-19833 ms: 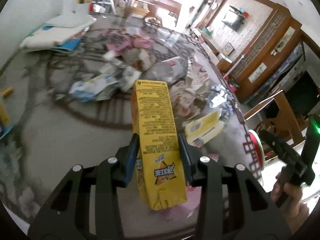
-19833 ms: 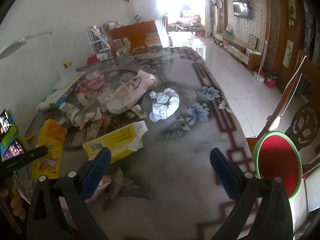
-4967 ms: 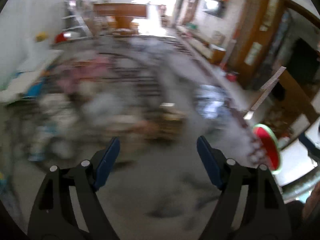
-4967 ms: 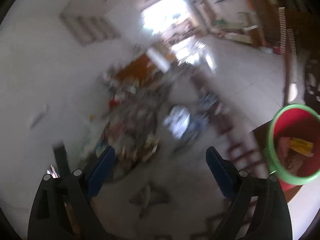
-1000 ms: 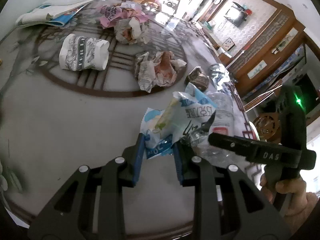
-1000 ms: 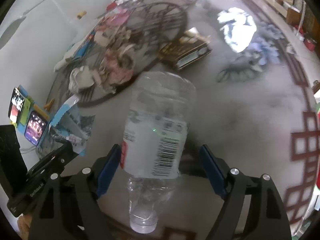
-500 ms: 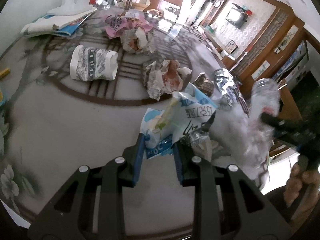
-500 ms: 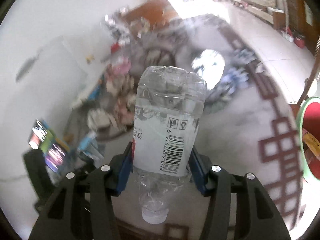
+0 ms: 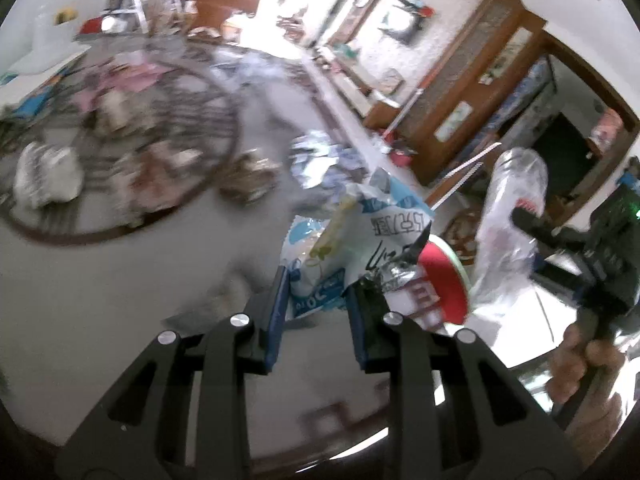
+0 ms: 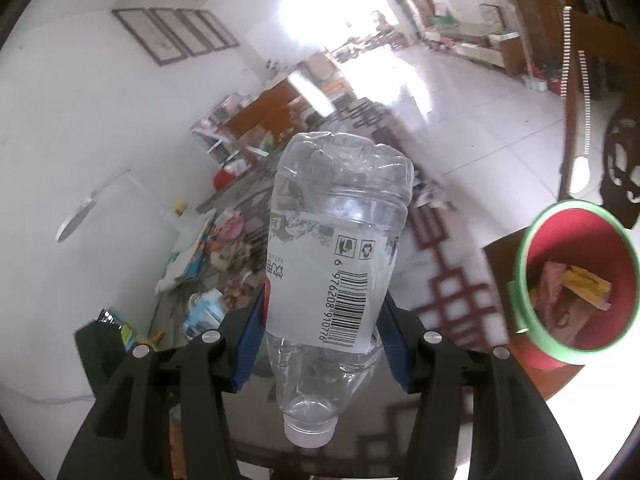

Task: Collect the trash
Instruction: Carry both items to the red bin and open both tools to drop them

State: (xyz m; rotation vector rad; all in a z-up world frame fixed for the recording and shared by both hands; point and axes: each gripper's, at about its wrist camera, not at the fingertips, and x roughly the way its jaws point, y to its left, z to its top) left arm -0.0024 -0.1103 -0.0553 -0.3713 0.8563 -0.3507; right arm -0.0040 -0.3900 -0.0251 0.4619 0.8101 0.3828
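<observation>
Carrying step: the left claw (image 9: 316, 312) pinches a snack wrapper (image 9: 352, 248), the right claw (image 10: 322, 344) clamps a plastic bottle (image 10: 336, 256); next, release both over the red bin (image 10: 576, 284) at right.

clear bottle (image 10: 336, 248), white barcode label; red bin (image 10: 576, 288), green rim.

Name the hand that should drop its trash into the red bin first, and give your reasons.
Right, probably. The right tool grips the clear bottle, and the red bin shows open-mouthed close beside it. The left tool pinches a blue-and-white wrapper, and its view sees the bin's rim edge-on beyond the table edge.
</observation>
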